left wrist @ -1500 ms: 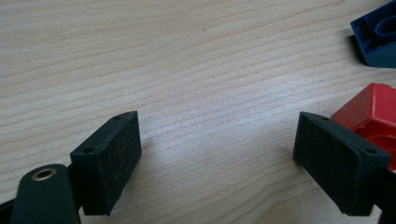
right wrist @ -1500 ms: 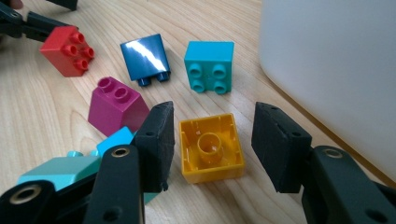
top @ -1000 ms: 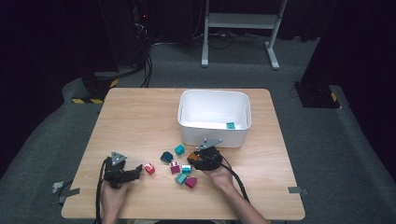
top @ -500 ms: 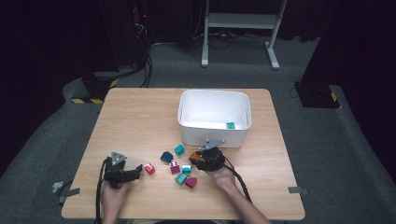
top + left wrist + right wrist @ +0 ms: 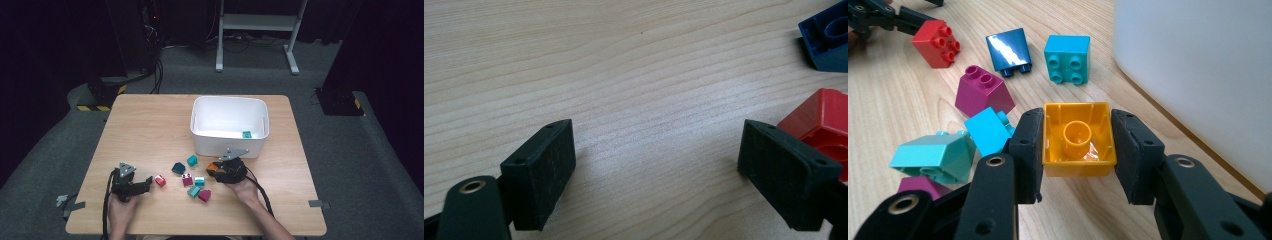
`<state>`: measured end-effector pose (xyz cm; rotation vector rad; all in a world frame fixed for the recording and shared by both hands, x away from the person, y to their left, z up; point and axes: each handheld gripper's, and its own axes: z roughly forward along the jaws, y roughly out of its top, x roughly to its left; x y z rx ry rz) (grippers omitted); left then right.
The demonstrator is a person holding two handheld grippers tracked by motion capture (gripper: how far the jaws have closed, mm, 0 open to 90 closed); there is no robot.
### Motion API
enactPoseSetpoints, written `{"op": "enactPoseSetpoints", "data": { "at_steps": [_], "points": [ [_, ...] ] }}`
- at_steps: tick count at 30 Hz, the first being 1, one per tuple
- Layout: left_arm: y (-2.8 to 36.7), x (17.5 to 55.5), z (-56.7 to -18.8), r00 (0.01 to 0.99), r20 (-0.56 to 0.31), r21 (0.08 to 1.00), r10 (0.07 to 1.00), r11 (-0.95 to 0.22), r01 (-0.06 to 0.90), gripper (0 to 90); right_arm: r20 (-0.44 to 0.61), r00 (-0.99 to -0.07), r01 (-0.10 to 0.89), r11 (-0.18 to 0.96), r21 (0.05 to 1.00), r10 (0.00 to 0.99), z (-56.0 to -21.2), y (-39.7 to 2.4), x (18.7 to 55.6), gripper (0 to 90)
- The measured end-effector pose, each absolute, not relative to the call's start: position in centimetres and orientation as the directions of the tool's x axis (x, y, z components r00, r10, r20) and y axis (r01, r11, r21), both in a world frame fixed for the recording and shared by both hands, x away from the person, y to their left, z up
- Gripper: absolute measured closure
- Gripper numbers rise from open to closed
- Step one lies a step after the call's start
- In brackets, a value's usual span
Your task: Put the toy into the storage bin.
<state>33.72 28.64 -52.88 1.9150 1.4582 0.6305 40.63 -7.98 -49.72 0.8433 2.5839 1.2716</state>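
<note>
While the left gripper (image 5: 145,184) rests released near the worktop's (image 5: 150,130) near edge, the right gripper (image 5: 1077,150) jaws grasp the orange brick (image 5: 1077,139) by the white bin (image 5: 229,131).

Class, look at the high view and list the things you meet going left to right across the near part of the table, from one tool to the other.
Left tool → red brick → dark blue brick → magenta brick with studs → orange brick → right tool
</note>
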Motion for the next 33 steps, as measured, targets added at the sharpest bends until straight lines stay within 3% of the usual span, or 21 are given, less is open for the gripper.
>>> {"op": "enactPoseSetpoints", "data": {
  "at_steps": [33],
  "points": [
    [28.6, 33.7, -52.9, 0.268, -0.005, 0.734, 0.963, -0.178, 0.655, 15.5, 0.142, -0.850, 0.407, 0.461, 0.789, 0.508, -46.9, -10.0, 40.2, 58.7]
  ]
}}
